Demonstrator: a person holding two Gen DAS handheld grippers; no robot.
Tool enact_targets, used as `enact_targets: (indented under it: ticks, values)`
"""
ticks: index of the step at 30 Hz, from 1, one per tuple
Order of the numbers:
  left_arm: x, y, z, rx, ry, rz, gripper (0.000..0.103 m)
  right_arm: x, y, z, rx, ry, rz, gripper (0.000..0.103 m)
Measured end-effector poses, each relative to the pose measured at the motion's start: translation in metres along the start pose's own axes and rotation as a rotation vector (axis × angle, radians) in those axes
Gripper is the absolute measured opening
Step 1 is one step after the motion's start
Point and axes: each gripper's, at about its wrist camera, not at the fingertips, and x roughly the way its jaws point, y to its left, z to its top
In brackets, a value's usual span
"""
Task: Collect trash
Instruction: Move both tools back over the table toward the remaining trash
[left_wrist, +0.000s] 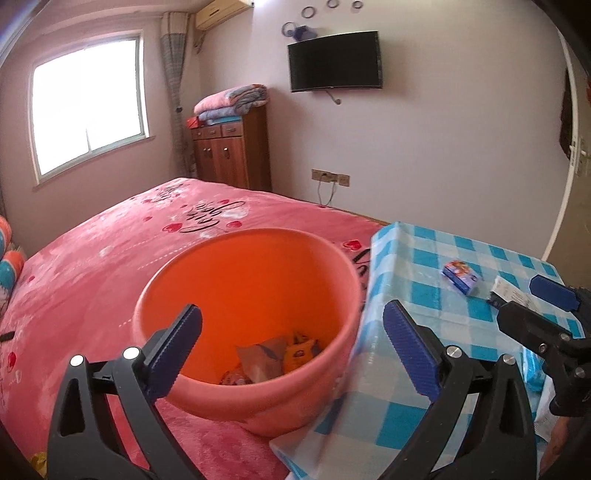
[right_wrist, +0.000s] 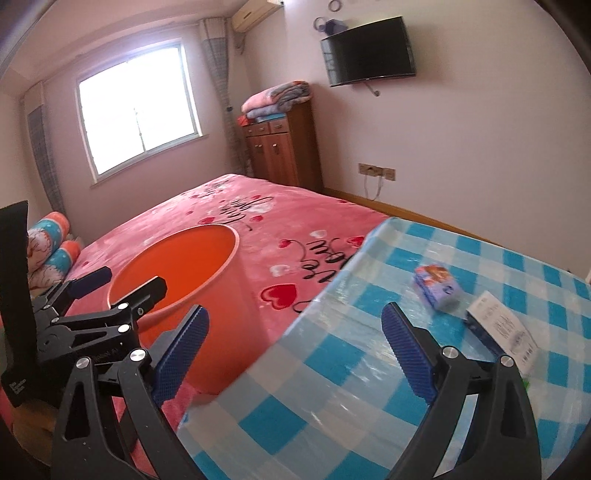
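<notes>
Bed (left_wrist: 110, 258) beyond both grippers. Table (right_wrist: 332, 369) under right gripper (right_wrist: 295, 350), jaws spread, empty. Bin (left_wrist: 243, 280) ahead of left gripper (left_wrist: 291, 350), spread, empty; wrappers (left_wrist: 273, 354) inside. Packet (right_wrist: 437, 288) and box (right_wrist: 502, 328) ahead-right.

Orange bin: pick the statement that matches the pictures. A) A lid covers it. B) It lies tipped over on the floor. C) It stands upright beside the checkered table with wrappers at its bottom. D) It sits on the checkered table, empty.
C: the orange bin stands open-topped next to the checkered table, with wrappers lying at its bottom.
</notes>
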Motion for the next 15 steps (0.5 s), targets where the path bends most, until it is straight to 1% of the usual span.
enact_targets:
  ticks: [9,15]
  values:
    - [-0.015,-0.032,-0.004,0.050,-0.015,-0.047,0.099,-0.027,-0.020,-0.017,0.025,-0.019,-0.071,0.095]
    - [-0.023,-0.049,-0.009,0.080,-0.014,-0.073,0.099,-0.042,-0.032,-0.028,0.035,-0.033,-0.102,0.095]
